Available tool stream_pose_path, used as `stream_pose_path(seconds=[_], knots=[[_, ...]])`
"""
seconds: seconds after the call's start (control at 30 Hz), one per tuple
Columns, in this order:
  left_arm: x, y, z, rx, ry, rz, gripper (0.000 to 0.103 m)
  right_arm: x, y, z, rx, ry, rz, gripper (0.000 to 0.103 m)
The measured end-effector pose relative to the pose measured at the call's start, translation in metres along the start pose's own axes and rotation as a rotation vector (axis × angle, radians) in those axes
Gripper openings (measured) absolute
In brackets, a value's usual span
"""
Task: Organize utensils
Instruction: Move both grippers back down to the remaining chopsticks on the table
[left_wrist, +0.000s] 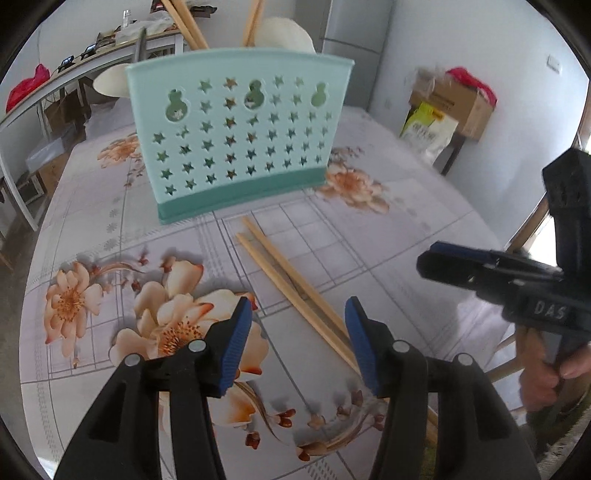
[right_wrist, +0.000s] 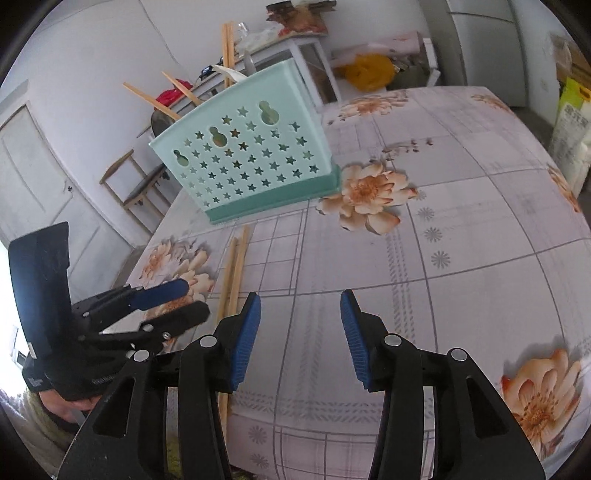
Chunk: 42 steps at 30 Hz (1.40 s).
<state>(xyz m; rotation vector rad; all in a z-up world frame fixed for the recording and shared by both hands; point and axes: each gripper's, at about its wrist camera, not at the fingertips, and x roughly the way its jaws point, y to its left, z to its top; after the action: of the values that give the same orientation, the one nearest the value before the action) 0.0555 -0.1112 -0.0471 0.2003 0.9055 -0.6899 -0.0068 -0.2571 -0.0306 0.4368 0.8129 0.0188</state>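
While both grippers hang apart and empty, left gripper (left_wrist: 298, 314), right gripper (right_wrist: 300, 308): two chopsticks (left_wrist: 291, 280) lie loose on surface (right_wrist: 461, 258), before holder (left_wrist: 236, 125), presumably awaiting pickup.

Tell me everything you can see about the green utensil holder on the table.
The utensil holder is pale mint plastic on a darker teal base, its wall pierced with star-shaped holes and three gourd-shaped openings. It stands upright on the floral tablecloth. Chopsticks and some pale utensils stick out above its rim. Two more chopsticks lie before it, apart from it. No gripper touches it.
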Motion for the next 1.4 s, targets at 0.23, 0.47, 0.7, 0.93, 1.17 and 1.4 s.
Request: stream_pose_path(seconds=[0.23, 0.47, 0.7, 0.93, 1.17, 1.4], knots=[[0.012, 0.002, -0.005, -0.005, 0.056, 0.046, 0.050, -0.007, -0.006, -0.007, 0.023, -0.015, 0.010, 0.044], [0.016, 0.003, -0.004, 0.018, 0.058, 0.098, 0.033, -0.005, -0.010, -0.012, 0.045, -0.004, 0.021, 0.044], [0.014, 0.017, -0.002, -0.014, 0.056, 0.108, 0.016, 0.000, 0.003, -0.009, 0.010, 0.016, 0.058, 0.044], [0.010, 0.032, -0.003, -0.045, 0.050, 0.136, 0.011, 0.021, 0.037, -0.010, -0.112, 0.090, 0.071, 0.044], [0.006, 0.046, -0.005, -0.070, 0.043, 0.152, 0.009, 0.046, 0.066, -0.018, -0.257, 0.157, -0.027, 0.043], [0.005, 0.048, -0.006, -0.073, 0.038, 0.150, 0.008, 0.053, 0.080, -0.019, -0.340, 0.157, -0.111, 0.030]])
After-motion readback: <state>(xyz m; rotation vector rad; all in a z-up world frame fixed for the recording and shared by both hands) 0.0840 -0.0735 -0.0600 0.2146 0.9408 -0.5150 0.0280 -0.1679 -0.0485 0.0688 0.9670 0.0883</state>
